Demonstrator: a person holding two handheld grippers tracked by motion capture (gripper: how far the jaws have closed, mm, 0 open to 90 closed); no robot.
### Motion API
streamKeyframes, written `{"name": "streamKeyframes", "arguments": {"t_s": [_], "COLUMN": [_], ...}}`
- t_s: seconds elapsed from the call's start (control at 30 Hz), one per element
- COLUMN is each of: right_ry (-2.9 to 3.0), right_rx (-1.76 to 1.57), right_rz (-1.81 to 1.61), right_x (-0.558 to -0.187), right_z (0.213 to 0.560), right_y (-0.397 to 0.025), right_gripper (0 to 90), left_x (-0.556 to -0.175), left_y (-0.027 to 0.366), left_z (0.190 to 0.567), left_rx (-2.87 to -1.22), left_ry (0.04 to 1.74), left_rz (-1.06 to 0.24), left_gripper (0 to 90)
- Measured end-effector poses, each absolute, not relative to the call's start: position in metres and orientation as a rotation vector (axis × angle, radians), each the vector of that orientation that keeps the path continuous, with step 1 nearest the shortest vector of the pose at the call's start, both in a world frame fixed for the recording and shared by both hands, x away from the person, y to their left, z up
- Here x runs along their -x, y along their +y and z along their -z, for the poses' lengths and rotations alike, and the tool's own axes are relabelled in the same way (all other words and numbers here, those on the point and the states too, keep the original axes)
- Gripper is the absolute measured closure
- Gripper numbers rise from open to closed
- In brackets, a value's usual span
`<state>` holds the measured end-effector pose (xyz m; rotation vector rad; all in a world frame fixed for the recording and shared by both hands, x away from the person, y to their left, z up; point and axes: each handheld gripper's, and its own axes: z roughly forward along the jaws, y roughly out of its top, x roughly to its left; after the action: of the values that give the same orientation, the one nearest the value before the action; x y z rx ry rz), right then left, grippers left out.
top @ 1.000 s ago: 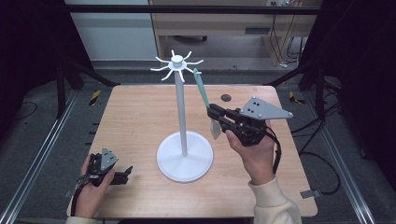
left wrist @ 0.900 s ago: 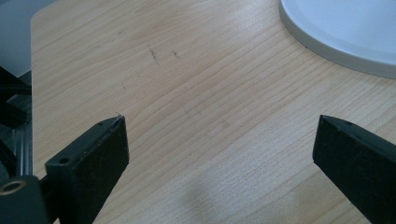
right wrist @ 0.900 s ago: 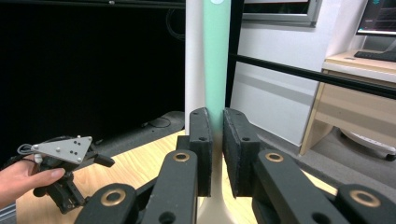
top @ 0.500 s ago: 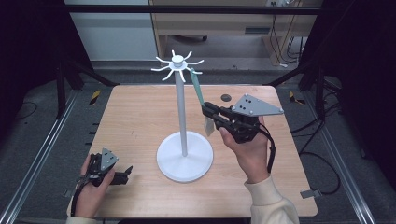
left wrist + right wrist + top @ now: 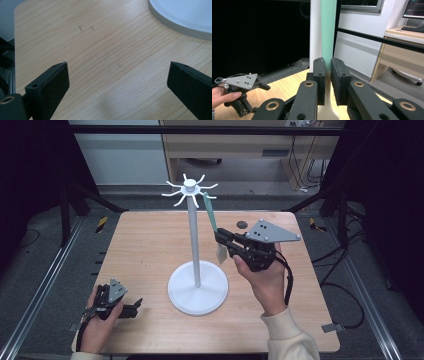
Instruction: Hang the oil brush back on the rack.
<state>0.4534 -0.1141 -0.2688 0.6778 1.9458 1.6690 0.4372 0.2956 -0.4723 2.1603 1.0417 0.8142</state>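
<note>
A: Compared with one second ago, the right gripper [image 5: 223,240] has shifted toward 9 o'clock, nearer the pole of the white stand [image 5: 197,290]; the left gripper [image 5: 131,307] lies as it did.

B: Reading from the left?

A: At 7 o'clock on the table [image 5: 145,245], the left gripper rests low with its jaws wide apart over bare wood and nothing between them. At the centre rises the stand, a round base carrying a pole topped by a ring of hooks [image 5: 190,189]. Just to its right, the teal-handled utensil [image 5: 212,218] hangs from a hook at about 2 o'clock of the ring. The right gripper is closed narrowly on the utensil's lower handle, above its pale blade.

B: Is the handle free of the hook?

A: Probably not; the top end is small in the high view, but it appears to sit on the hook.

B: Which step, then?

A: Judged as unhooking the utensil. The next move calls for a firm grip, a short lift to clear the hook tip, then a withdrawal away from the pole.
</note>
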Motion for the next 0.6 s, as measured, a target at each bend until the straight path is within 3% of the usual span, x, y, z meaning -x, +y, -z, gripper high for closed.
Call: {"name": "streamKeyframes", "arguments": {"t_s": [0.6], "right_ry": [1.959], "right_rx": [-0.693], "right_rz": [-1.666], "right_x": [-0.4576], "right_z": [0.27], "right_y": [-0.1115], "right_gripper": [82.0], "left_x": [-0.4372], "left_y": [0.2951], "left_z": [0.4727], "left_rx": [-2.164], "left_ry": [1.041], "left_rz": [-0.812], "left_gripper": [3.6]}}
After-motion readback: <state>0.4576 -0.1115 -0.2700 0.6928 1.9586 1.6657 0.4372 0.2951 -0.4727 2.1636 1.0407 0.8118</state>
